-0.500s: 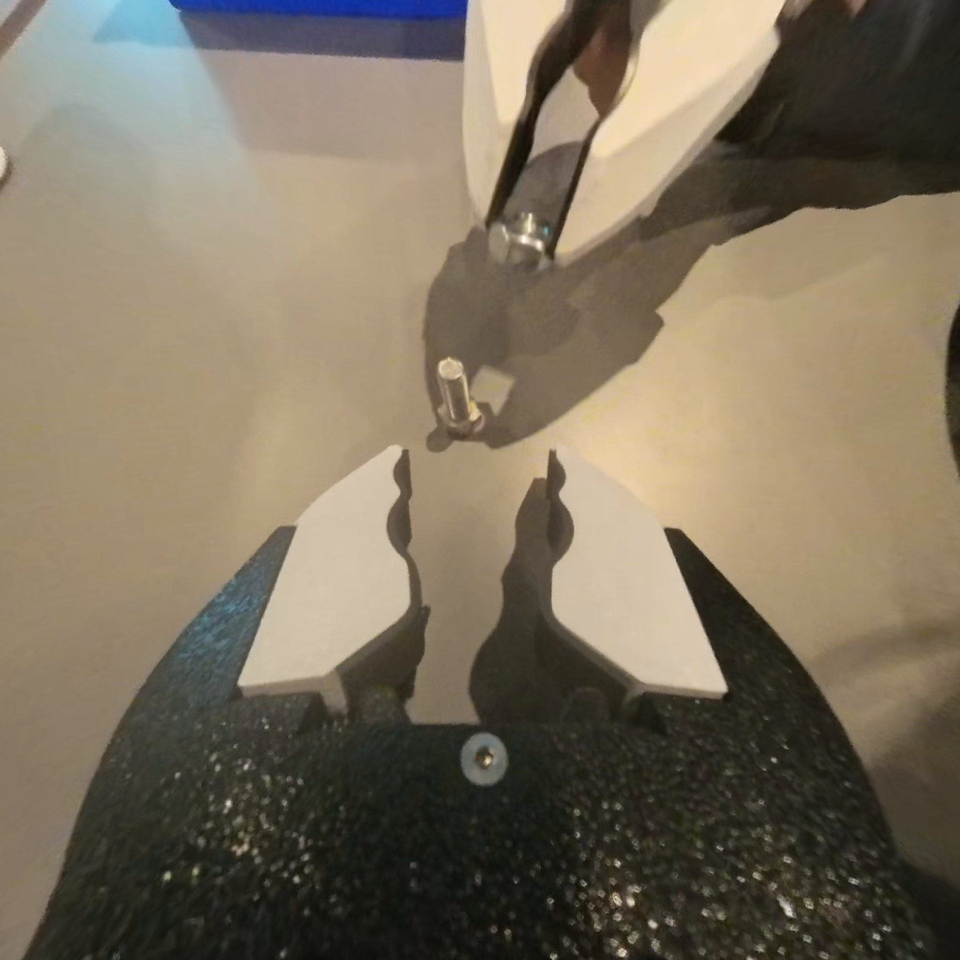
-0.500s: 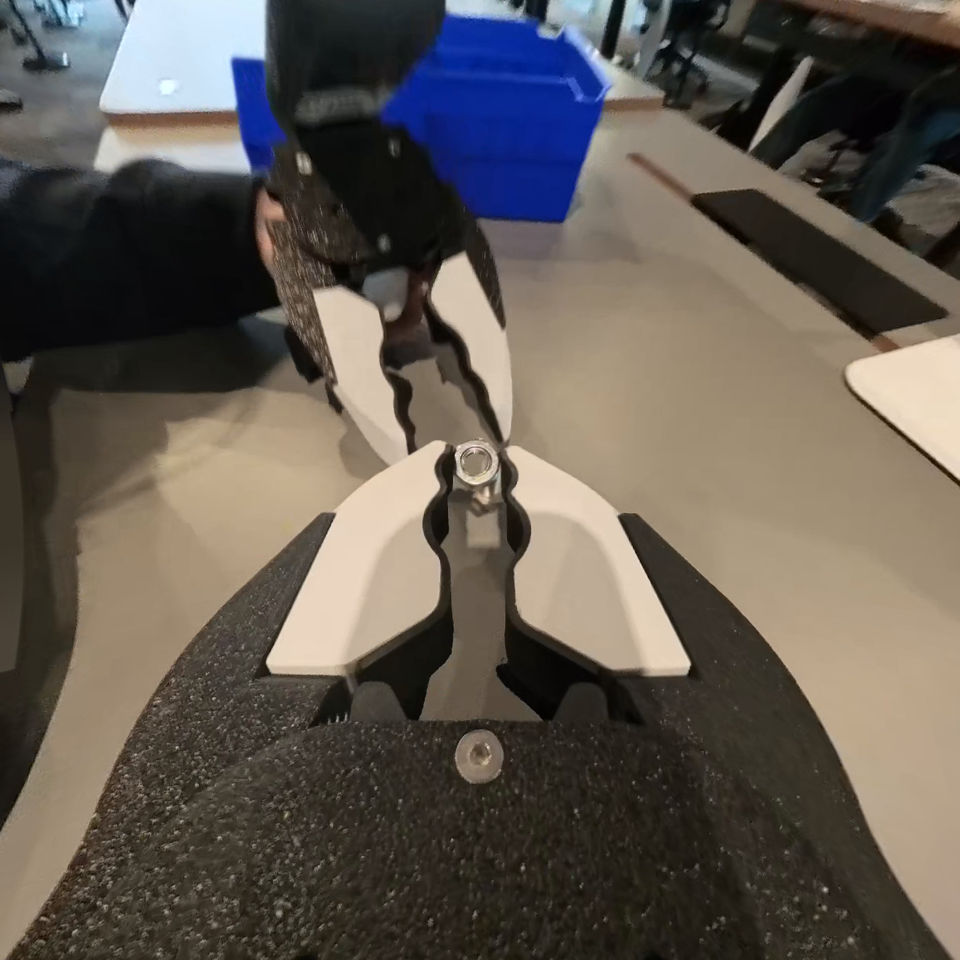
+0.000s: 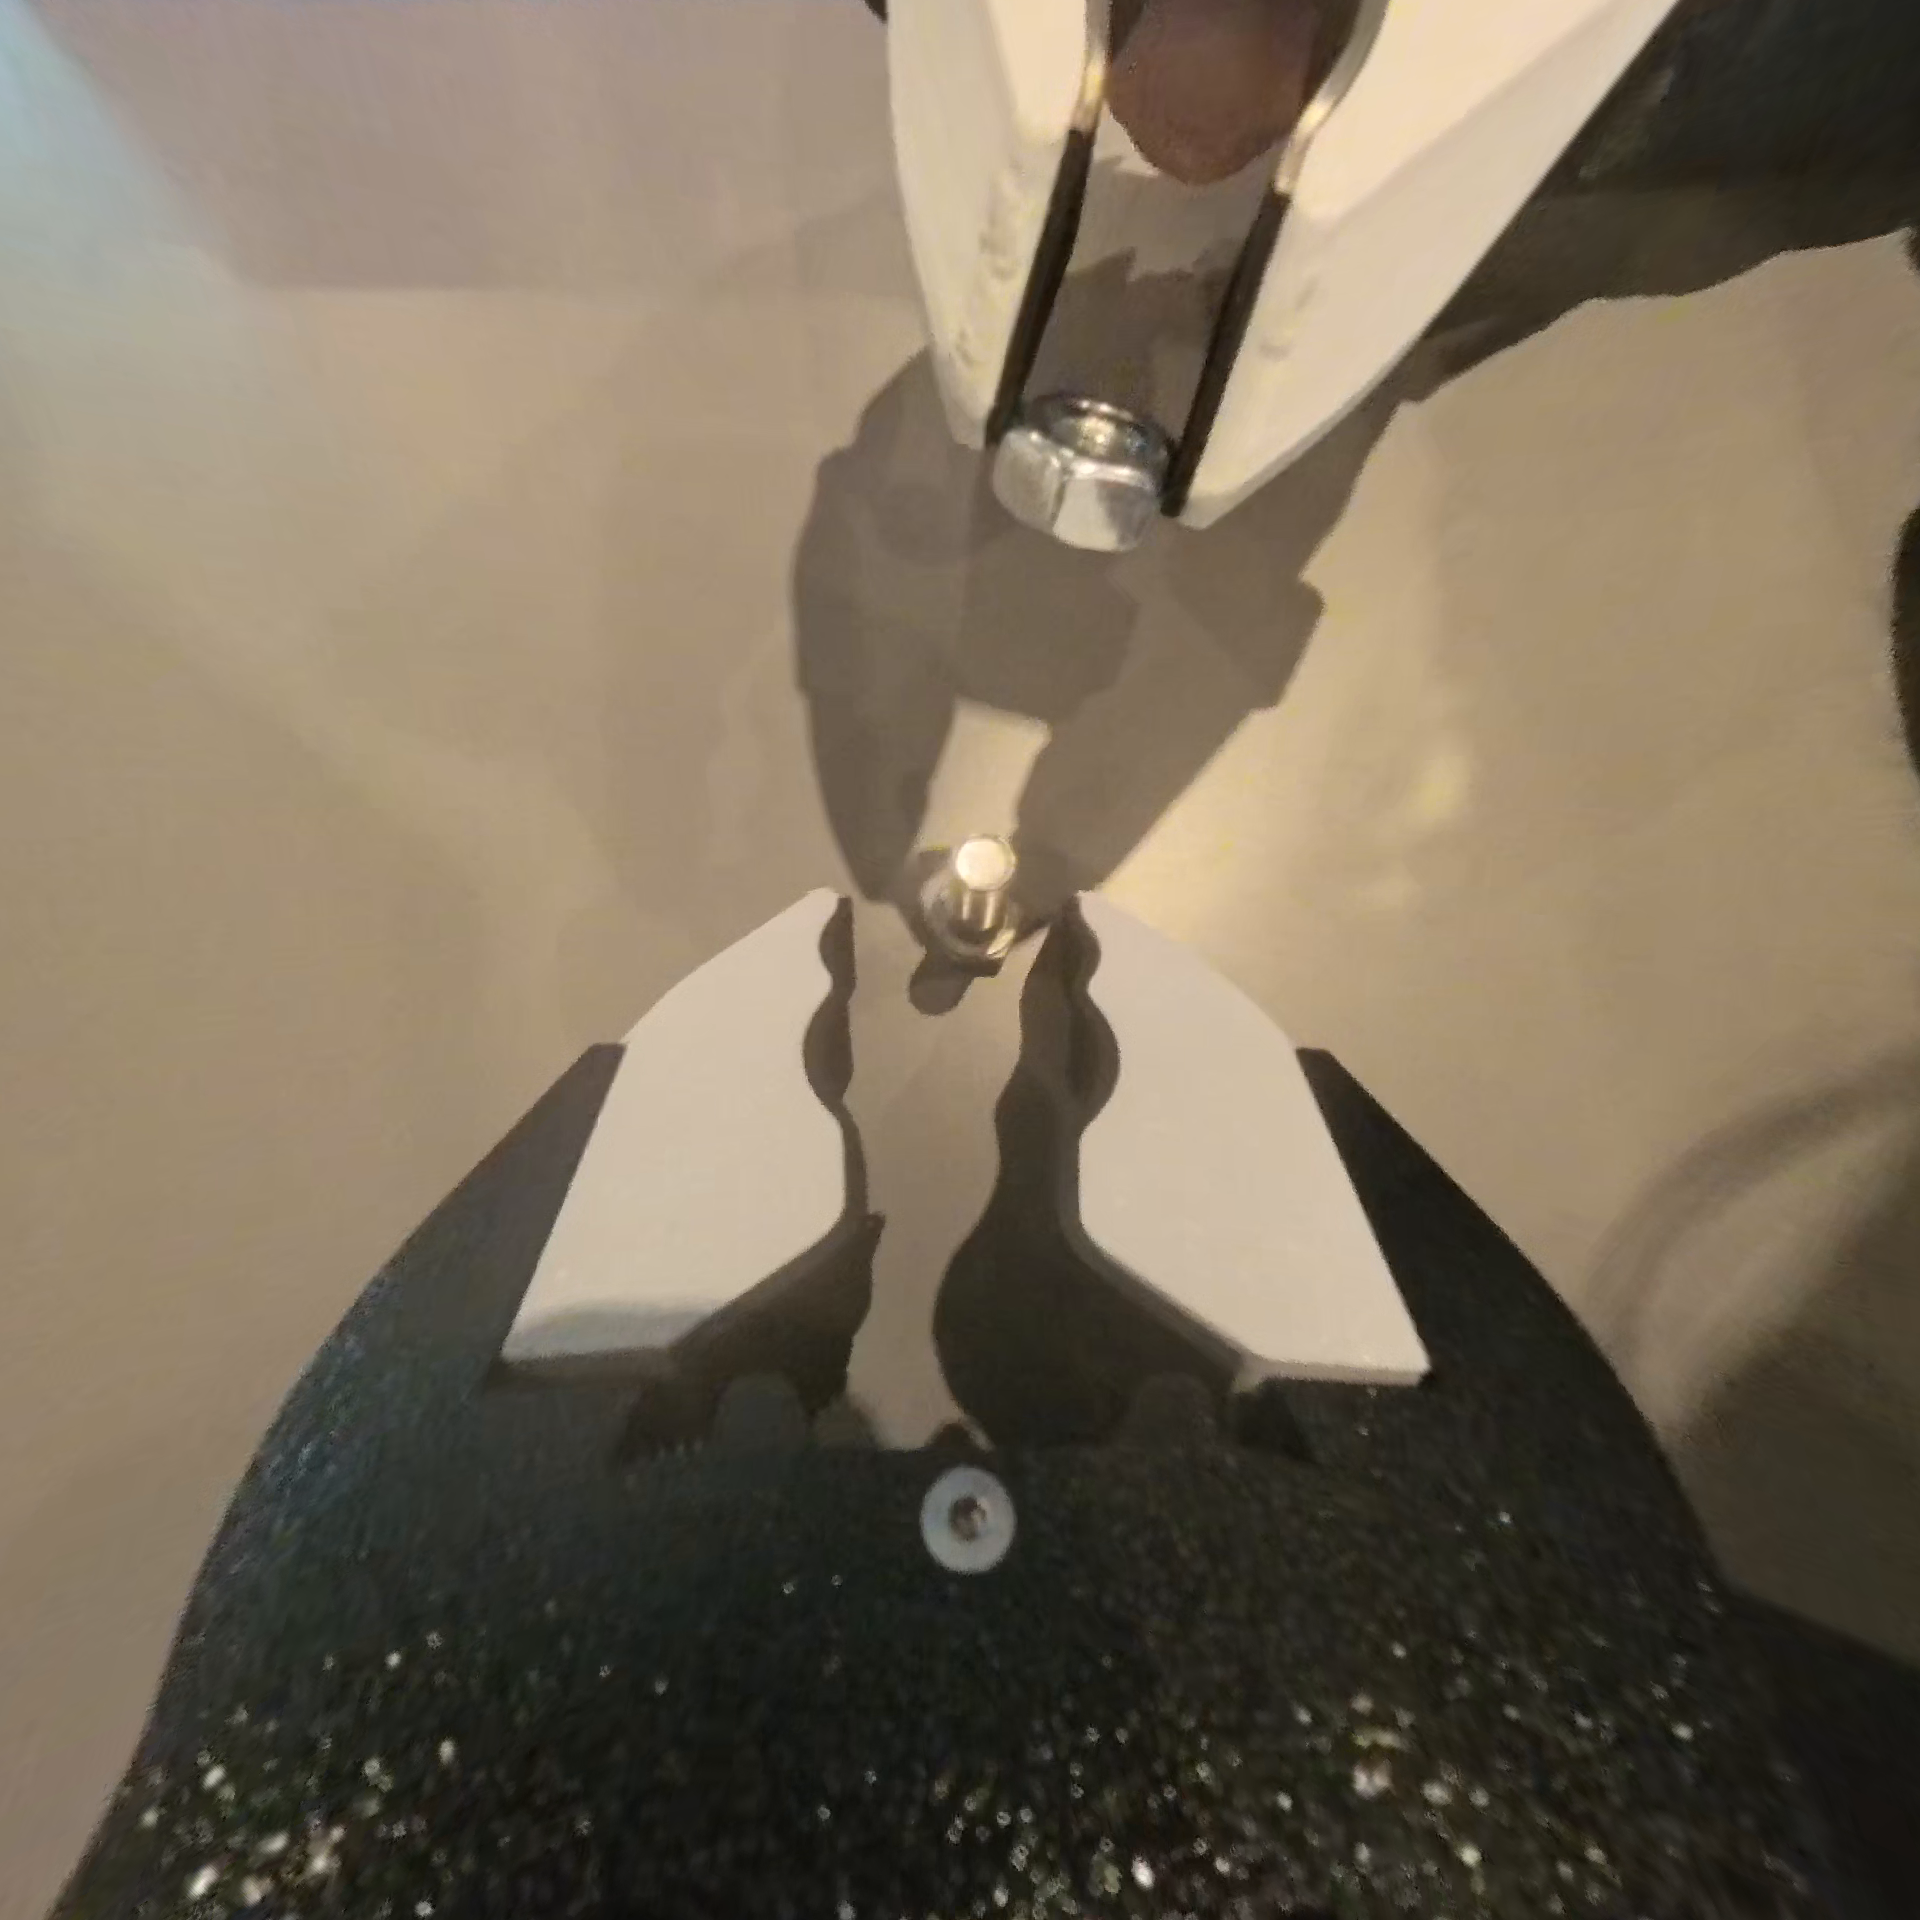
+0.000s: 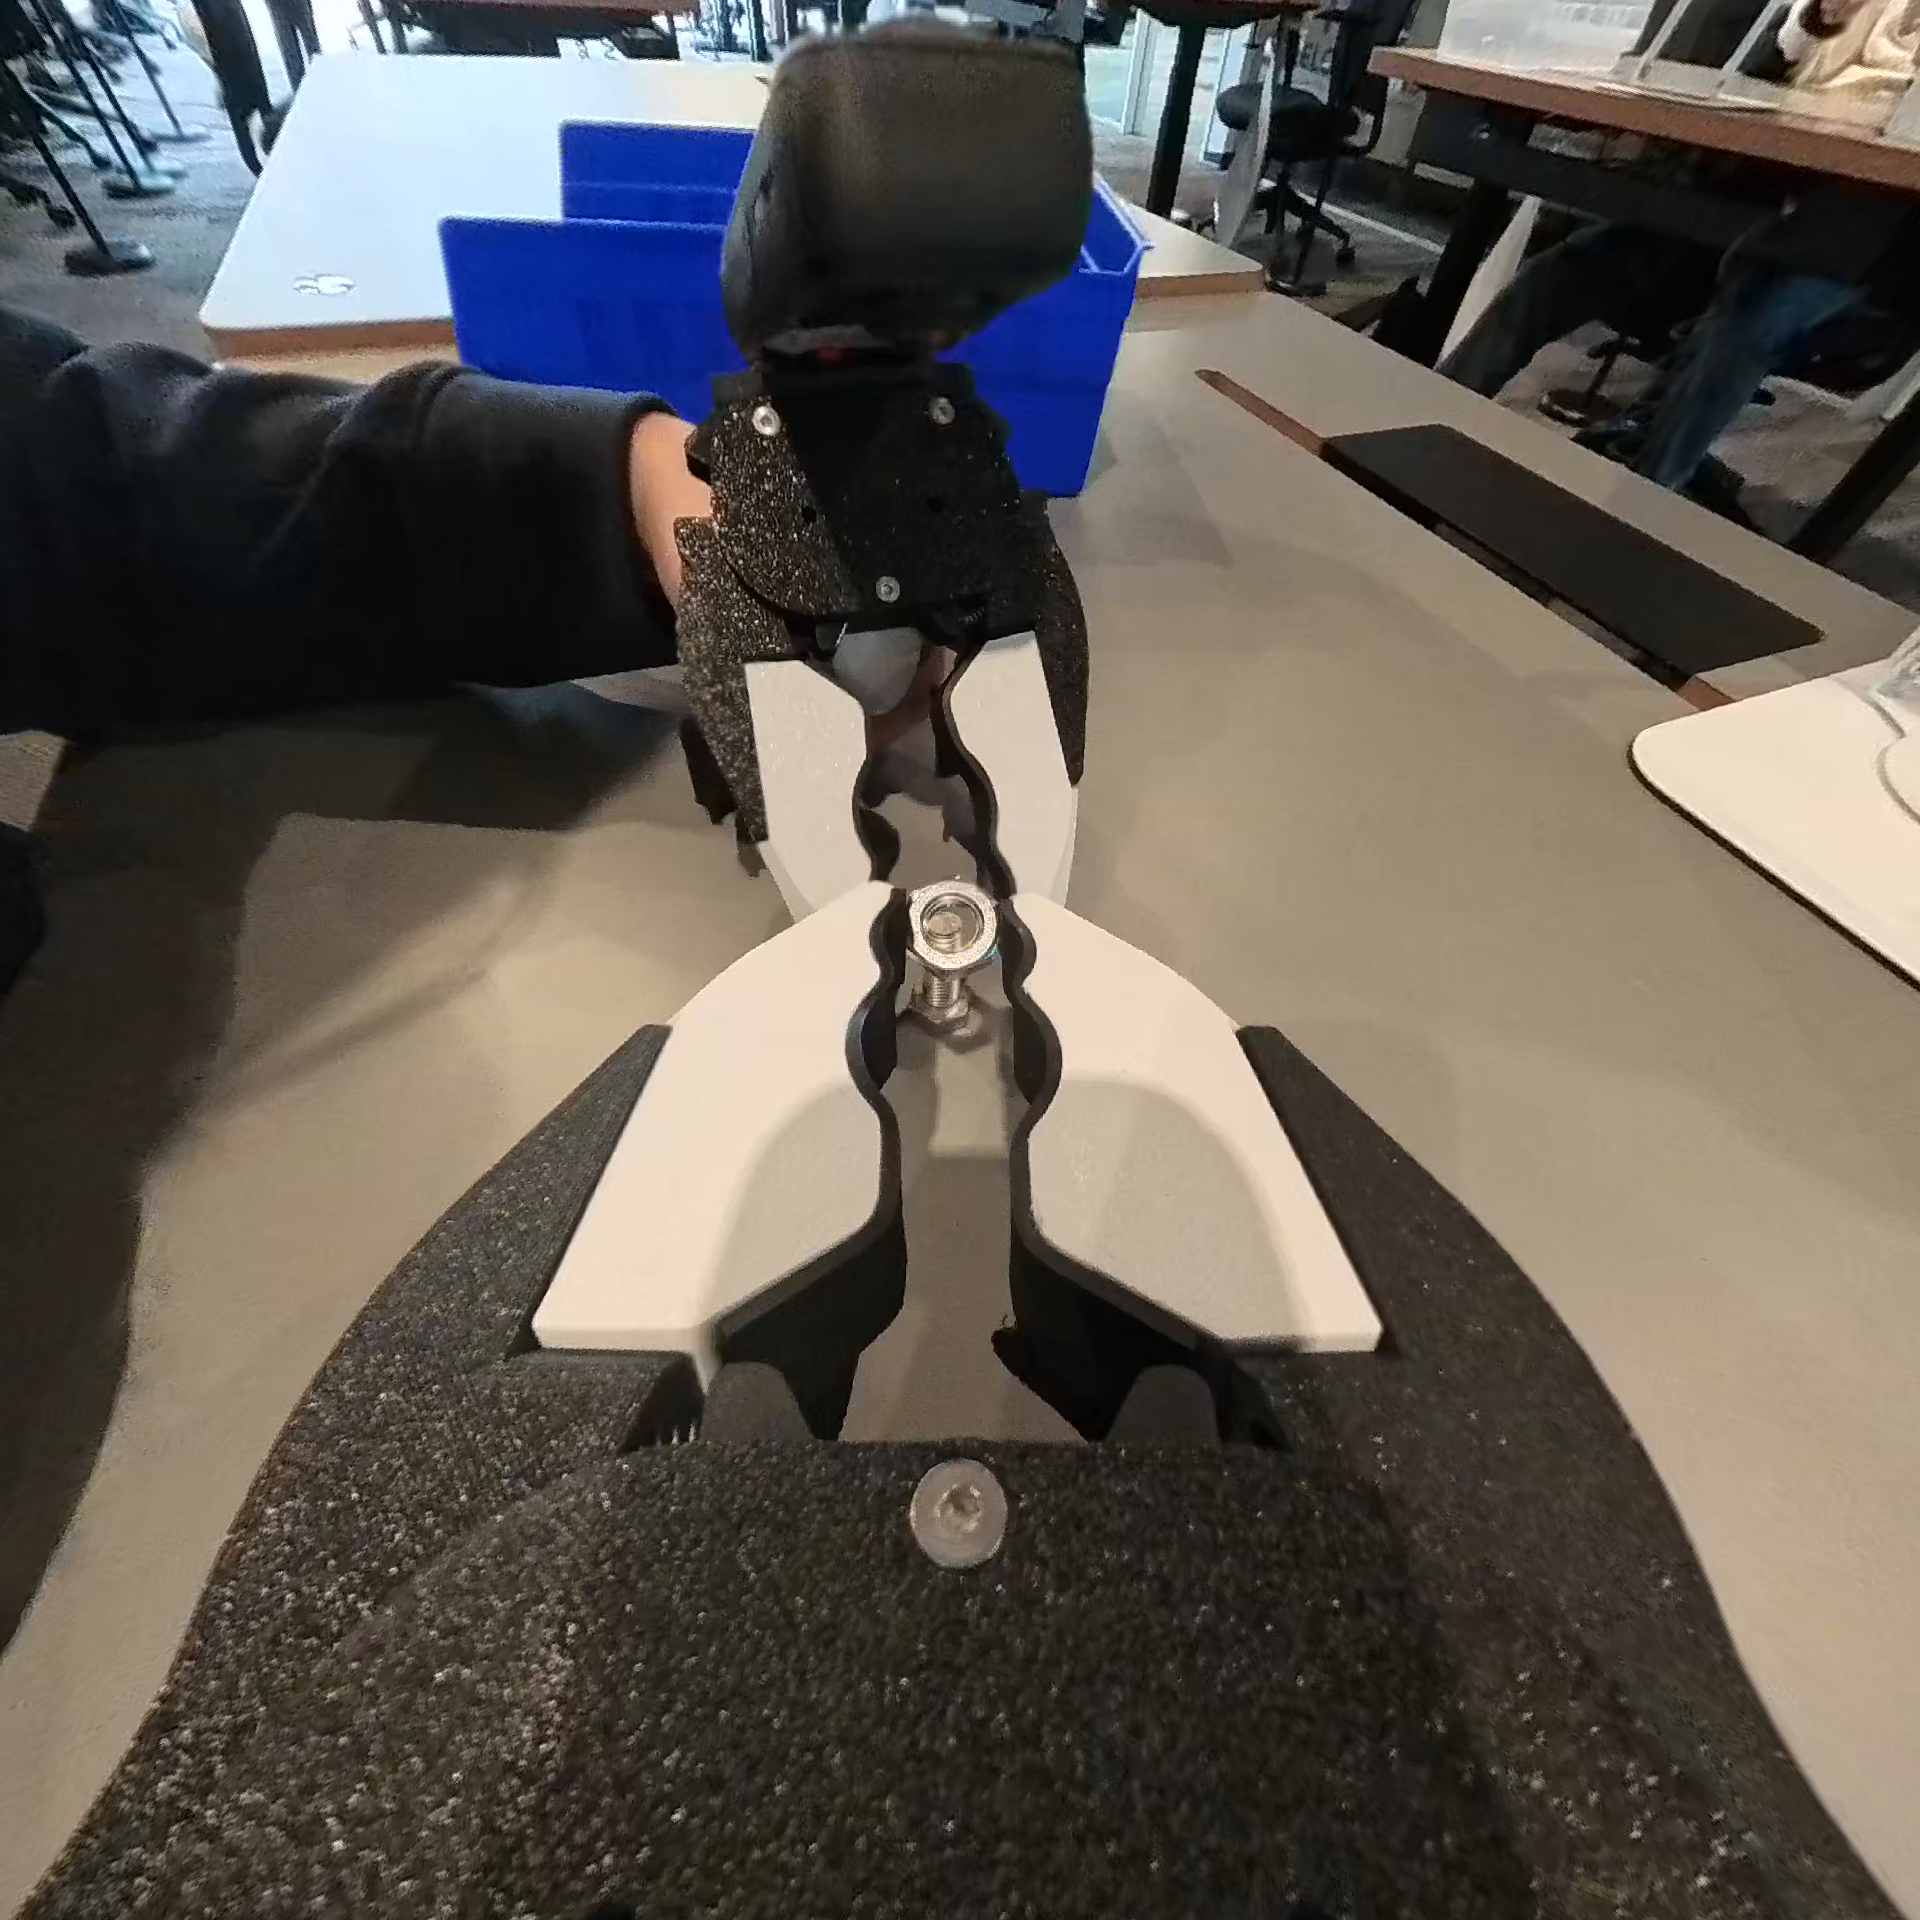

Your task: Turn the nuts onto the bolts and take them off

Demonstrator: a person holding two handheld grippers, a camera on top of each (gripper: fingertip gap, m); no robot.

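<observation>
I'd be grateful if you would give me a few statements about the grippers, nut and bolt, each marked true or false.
1. The right gripper grips the nut. True.
2. The bolt lies flat on the table. False: it stands upright on its head.
3. The left gripper is clamped on the bolt. False: its jaws are open around it.
4. A blue bin stands behind the left gripper. True.

Dim warm overhead light, hard shadows, fisheye edges

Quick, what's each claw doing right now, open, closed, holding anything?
Left claw: open, empty, fingers either side of the upright bolt.
Right claw: closed on the nut.
</observation>
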